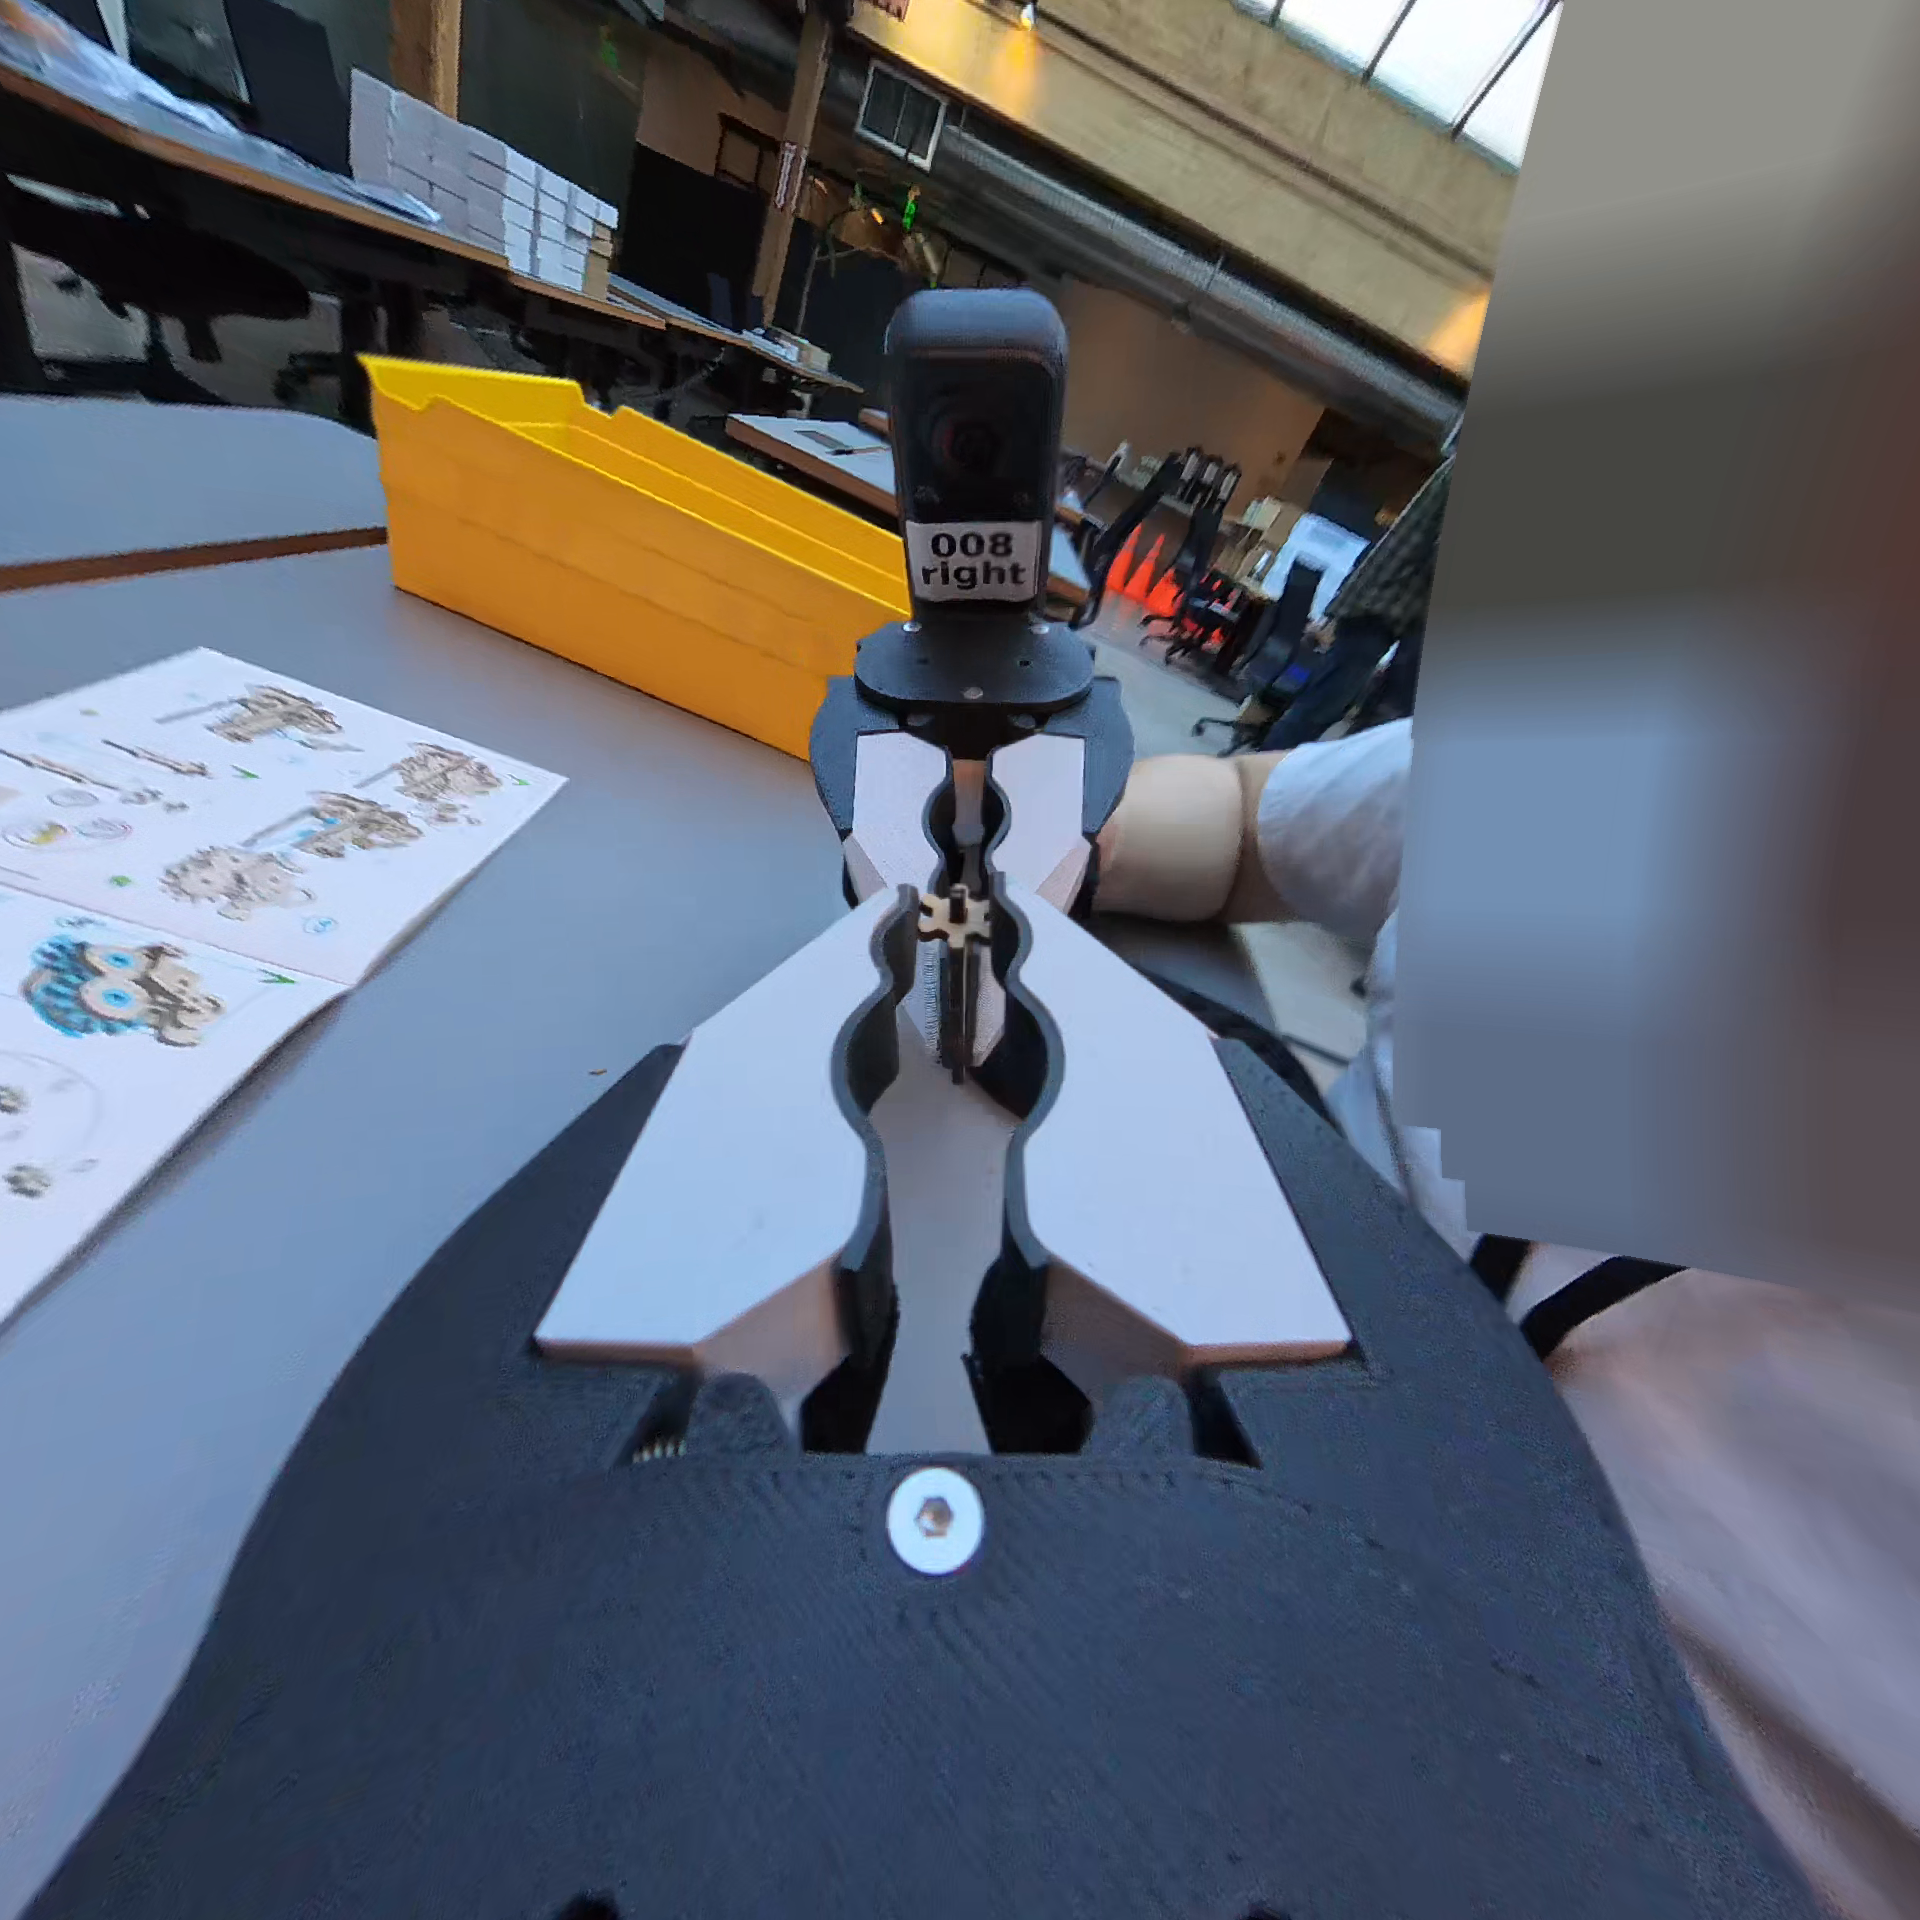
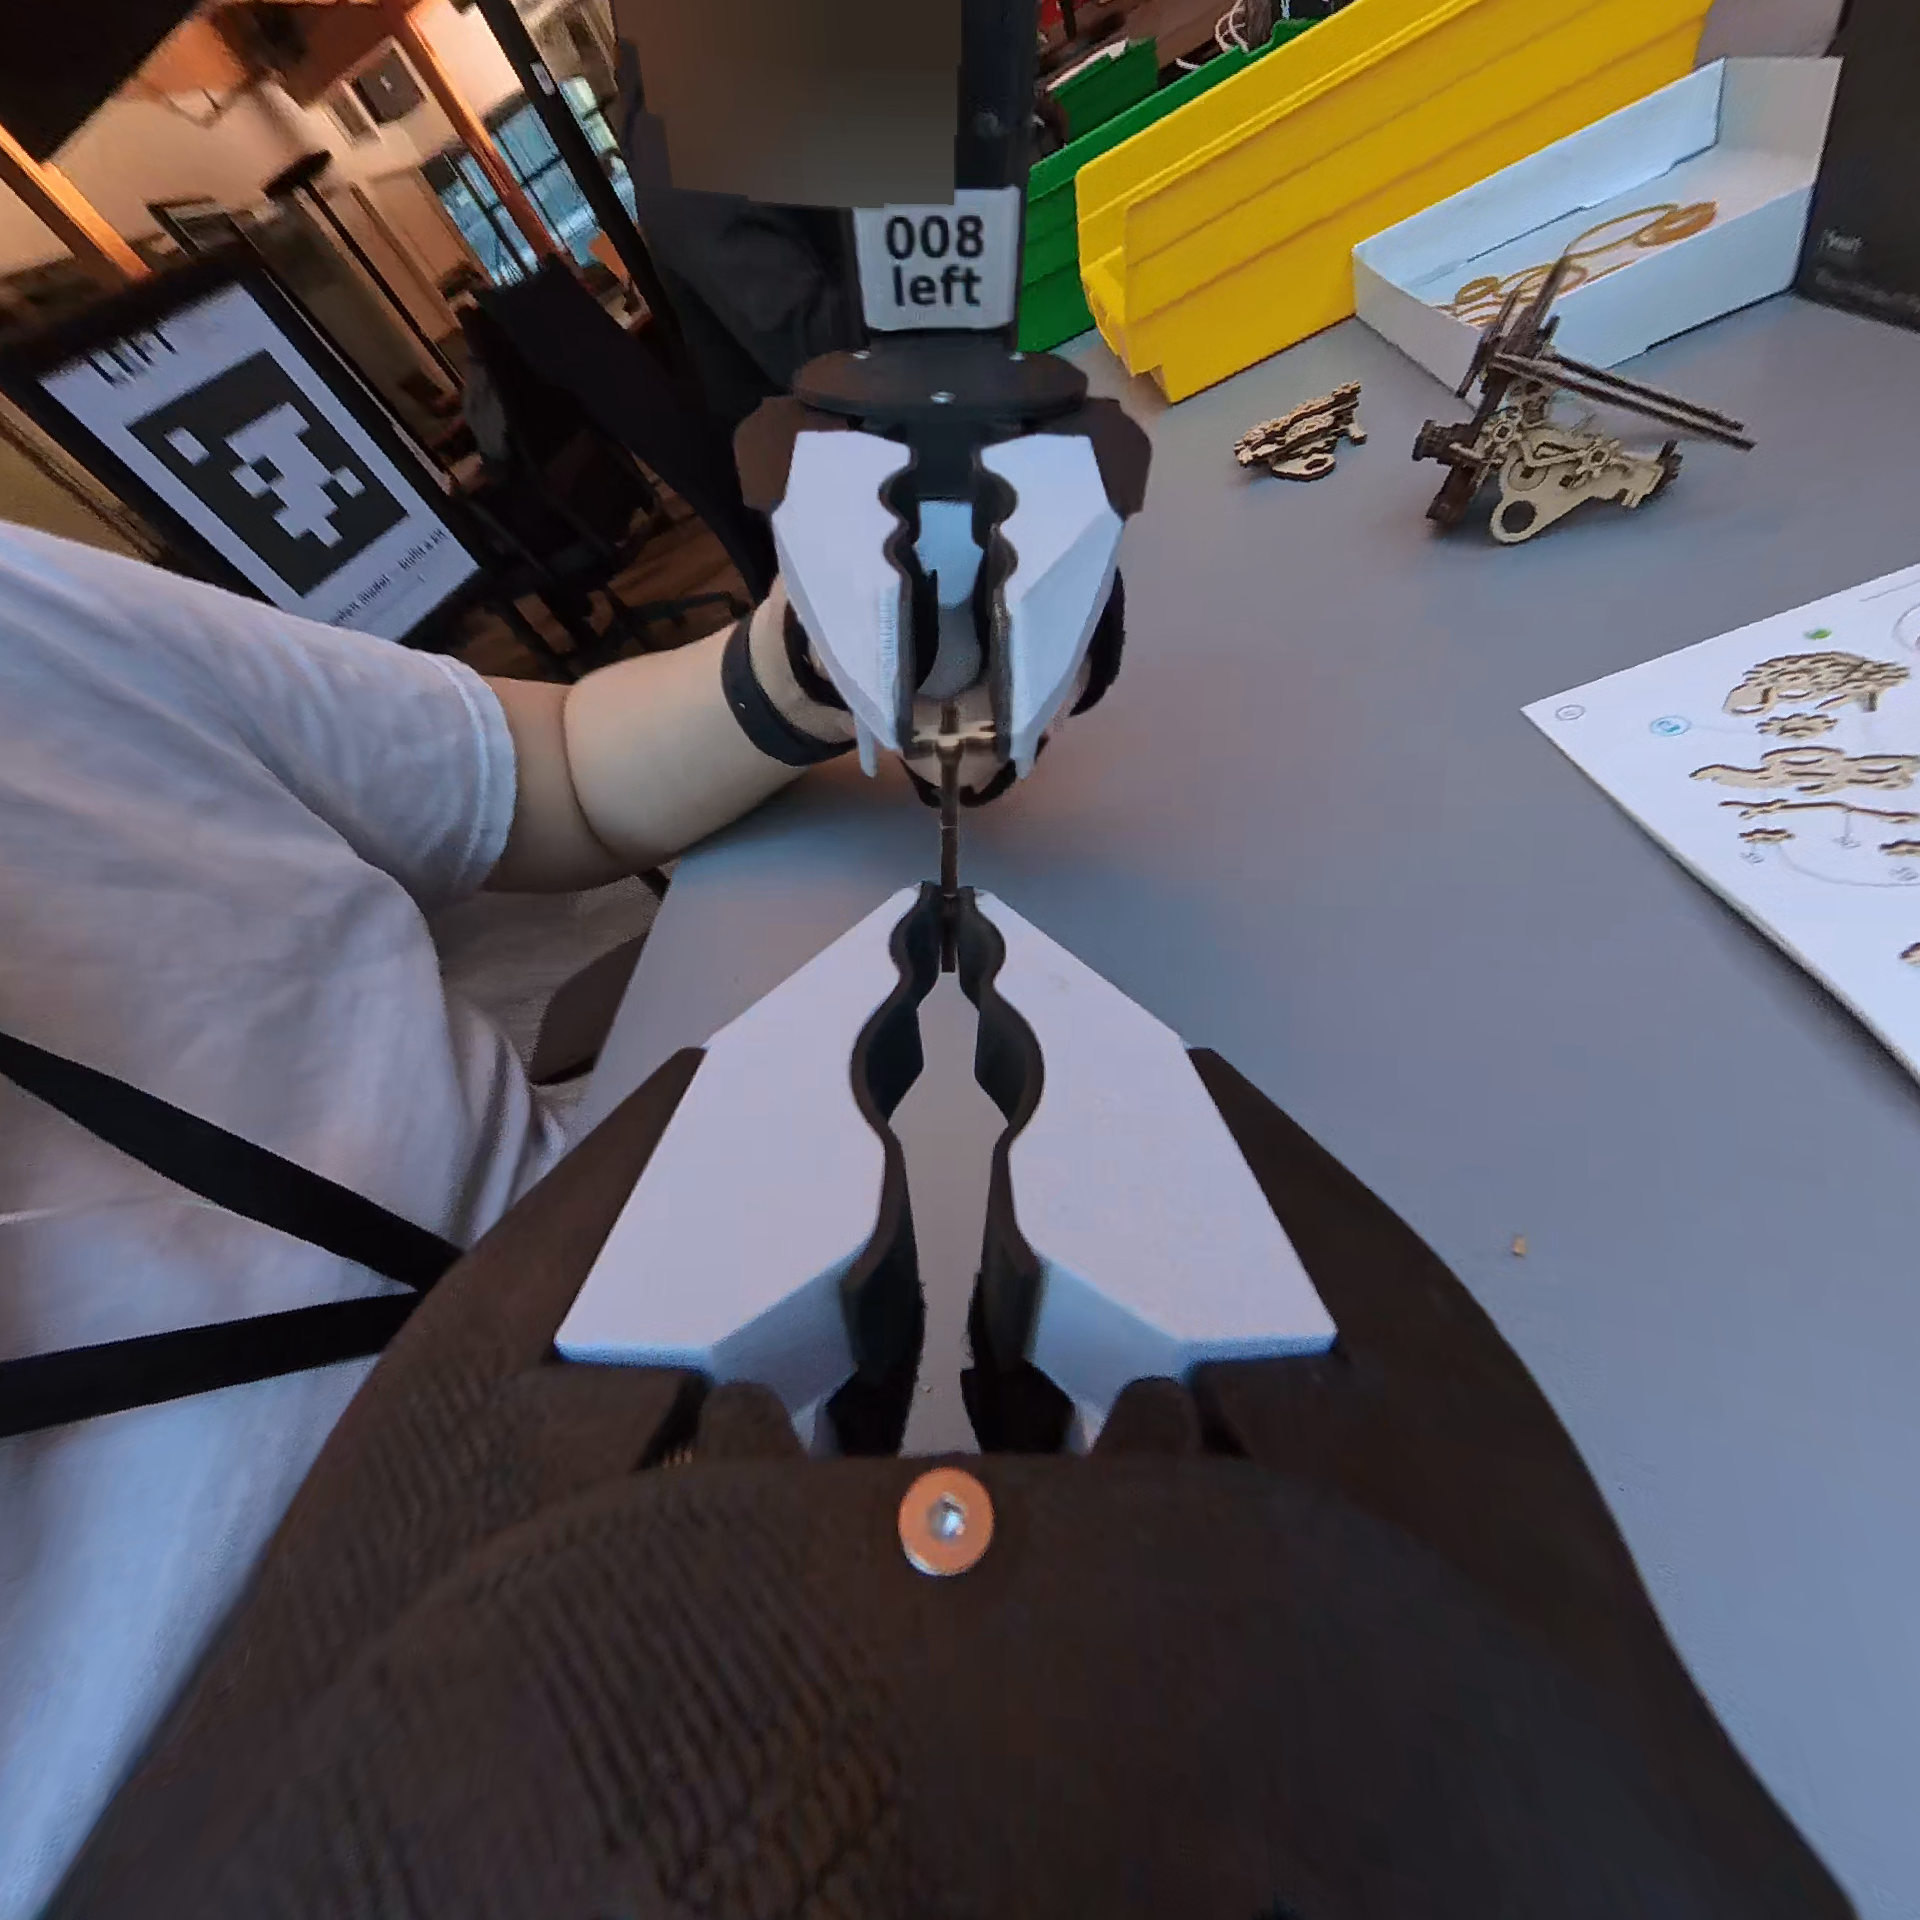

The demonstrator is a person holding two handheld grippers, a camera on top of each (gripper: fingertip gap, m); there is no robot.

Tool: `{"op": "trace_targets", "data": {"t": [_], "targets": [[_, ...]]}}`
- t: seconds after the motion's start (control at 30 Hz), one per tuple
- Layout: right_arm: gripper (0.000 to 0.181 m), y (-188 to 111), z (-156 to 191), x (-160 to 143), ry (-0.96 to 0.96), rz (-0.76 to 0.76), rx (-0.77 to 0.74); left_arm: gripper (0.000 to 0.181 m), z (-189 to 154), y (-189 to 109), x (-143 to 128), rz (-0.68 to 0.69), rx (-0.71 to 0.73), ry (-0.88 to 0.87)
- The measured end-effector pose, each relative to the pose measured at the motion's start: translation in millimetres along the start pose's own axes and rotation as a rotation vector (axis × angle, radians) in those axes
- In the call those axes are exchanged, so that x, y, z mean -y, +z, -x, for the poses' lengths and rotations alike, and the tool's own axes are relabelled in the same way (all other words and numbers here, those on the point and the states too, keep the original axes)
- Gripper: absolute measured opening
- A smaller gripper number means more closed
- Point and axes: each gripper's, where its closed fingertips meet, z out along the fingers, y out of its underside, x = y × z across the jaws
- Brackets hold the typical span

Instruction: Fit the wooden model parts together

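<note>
Left tongs (image 1: 951, 914) clamp small wooden gear (image 1: 954, 918); right tongs (image 2: 948, 902) pinch thin wooden stick (image 2: 949, 831), tip-to-tip. Risk: slight misalignment snaps stick or pops gear free.

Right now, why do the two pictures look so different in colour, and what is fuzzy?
Left wrist view: warm light, hall behind softly blurred, left claw sharp, edges bowed by the wide lens. Right wrist view: cooler, bluish grey table, right claw sharp, background smeared. The blocky patches were added afterwards.
</note>
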Motion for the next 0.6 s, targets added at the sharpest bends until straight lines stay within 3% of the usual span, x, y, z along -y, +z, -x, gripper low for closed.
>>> {"op": "trace_targets", "data": {"t": [0.13, 0.23, 0.33, 0.47, 0.53, 0.6], "targets": [[0.0, -6, -3, 5, 0.106, -0.034, 0.05, 0.019, 10, -11, 13, -0.078, -0.057, -0.21], [0.0, -6, -4, 4, 0.145, -0.028, 0.072, 0.024, 24, -16, 13, -0.091, 0.024, -0.202], [0.0, -3, -8, -2, 0.16, -0.004, 0.059, 0.025, 20, -10, 11, -0.099, -0.009, -0.23], [0.001, 1, -8, -9, 0.15, 0.045, 0.046, 0.02, 17, 0, -1, -0.059, -0.033, -0.244], [0.0, 2, -9, -13, 0.132, 0.067, 0.034, 0.003, 14, 2, -6, -0.03, -0.048, -0.233], [0.0, 3, -9, -16, 0.128, 0.093, 0.03, 0.0, 15, 4, -11, -0.003, -0.044, -0.23]]}}
